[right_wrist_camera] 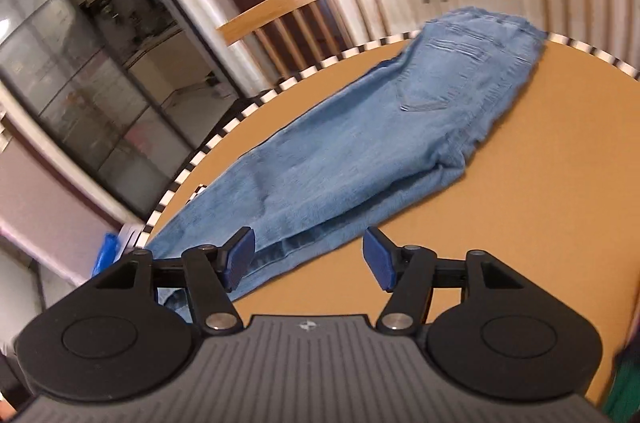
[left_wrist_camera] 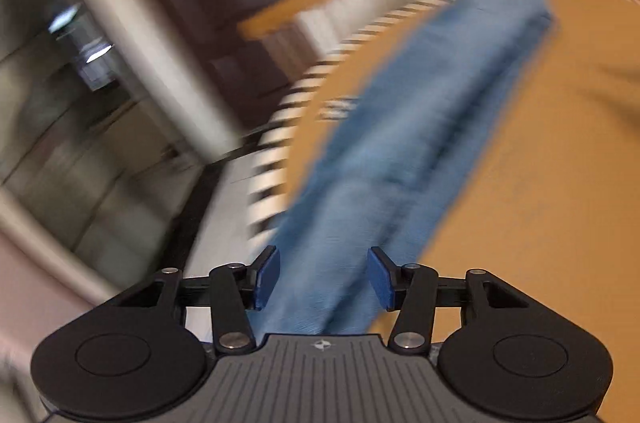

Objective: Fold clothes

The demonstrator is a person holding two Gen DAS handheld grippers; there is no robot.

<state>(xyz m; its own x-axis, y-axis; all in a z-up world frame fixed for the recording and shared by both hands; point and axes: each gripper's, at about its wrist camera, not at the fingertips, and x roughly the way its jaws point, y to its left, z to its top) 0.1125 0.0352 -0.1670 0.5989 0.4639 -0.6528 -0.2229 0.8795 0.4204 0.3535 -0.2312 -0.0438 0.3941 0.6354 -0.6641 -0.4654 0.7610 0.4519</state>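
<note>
On the round tan table [right_wrist_camera: 520, 183], edged with a black-and-white striped rim, a pair of light blue jeans [right_wrist_camera: 360, 151] lies folded lengthwise, one leg over the other. Its waistband reaches the far edge near two wooden chairs [right_wrist_camera: 304, 11], and its hems point toward me, hanging slightly over the near rim. My right gripper [right_wrist_camera: 308, 259] hovers over the hem end, blue pads spread wide, gripping nothing. My left gripper [left_wrist_camera: 323, 277] is equally wide apart above the denim [left_wrist_camera: 420, 127]; that view is badly blurred, so contact seems unlikely.
</note>
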